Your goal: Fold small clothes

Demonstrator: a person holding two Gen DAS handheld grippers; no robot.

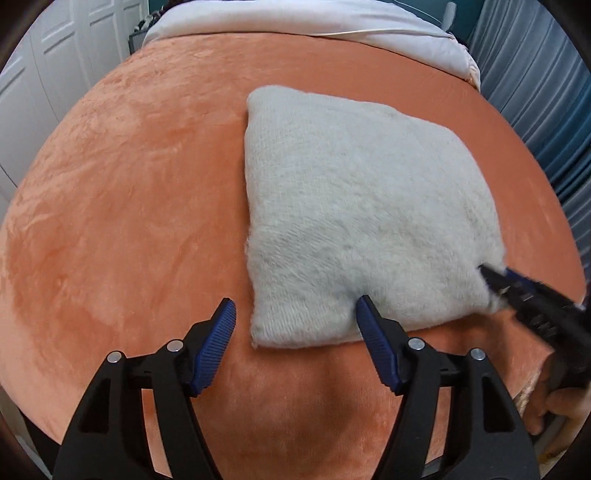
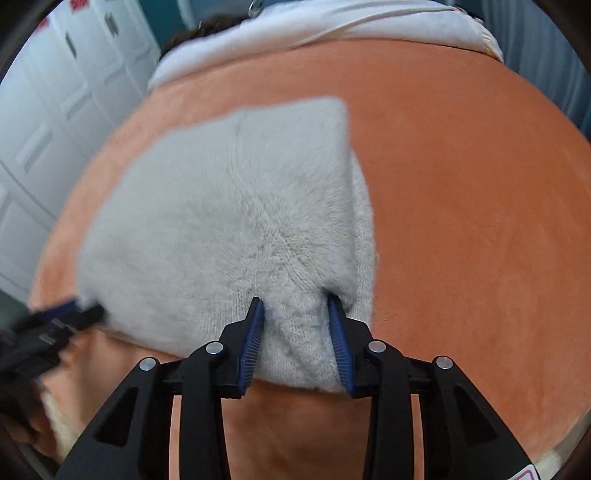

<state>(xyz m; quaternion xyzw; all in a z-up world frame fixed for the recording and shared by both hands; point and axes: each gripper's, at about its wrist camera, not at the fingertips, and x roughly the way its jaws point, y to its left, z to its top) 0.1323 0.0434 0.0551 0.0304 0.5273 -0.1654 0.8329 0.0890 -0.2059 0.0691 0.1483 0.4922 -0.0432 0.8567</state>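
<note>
A fluffy pale grey garment lies folded into a thick square on the orange blanket. My left gripper is open around the garment's near left corner, its right finger against the near edge. My right gripper has its jaws partly closed on a bunch of the garment's near right corner. In the left wrist view the right gripper shows at that corner. The left gripper shows blurred in the right wrist view.
A white sheet covers the far end of the bed. White panelled doors stand at the left and a blue-grey curtain hangs at the right. The blanket's near edge lies close under the grippers.
</note>
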